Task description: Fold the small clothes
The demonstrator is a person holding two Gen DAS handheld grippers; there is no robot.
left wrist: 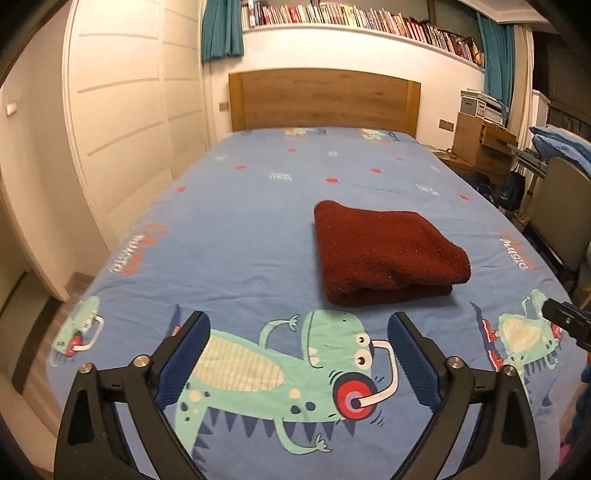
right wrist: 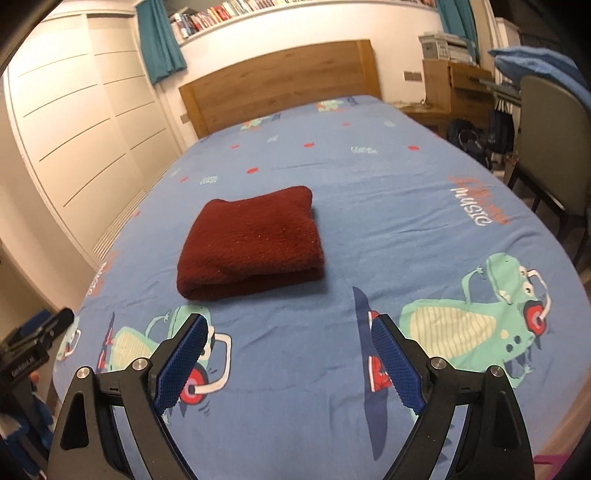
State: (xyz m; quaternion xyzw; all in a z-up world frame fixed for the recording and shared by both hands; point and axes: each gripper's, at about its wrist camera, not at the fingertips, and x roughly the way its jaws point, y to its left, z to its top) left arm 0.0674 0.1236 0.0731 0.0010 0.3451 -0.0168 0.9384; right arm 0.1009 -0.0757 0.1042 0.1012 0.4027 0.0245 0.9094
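A dark red fleecy garment (left wrist: pixel 388 251) lies folded into a thick rectangle on the blue dinosaur-print bedsheet (left wrist: pixel 258 206). It also shows in the right wrist view (right wrist: pixel 255 243). My left gripper (left wrist: pixel 299 328) is open and empty, held above the sheet, nearer than the garment and to its left. My right gripper (right wrist: pixel 288 328) is open and empty, nearer than the garment and to its right. The right gripper's tip shows at the right edge of the left wrist view (left wrist: pixel 565 321). The left gripper shows at the left edge of the right wrist view (right wrist: pixel 33 343).
A wooden headboard (left wrist: pixel 321 99) stands at the far end of the bed. White wardrobe doors (left wrist: pixel 122 110) run along the left. A chair (right wrist: pixel 550 136), a wooden desk (right wrist: pixel 454 88) and bags stand to the right. A bookshelf (left wrist: pixel 351 18) runs above.
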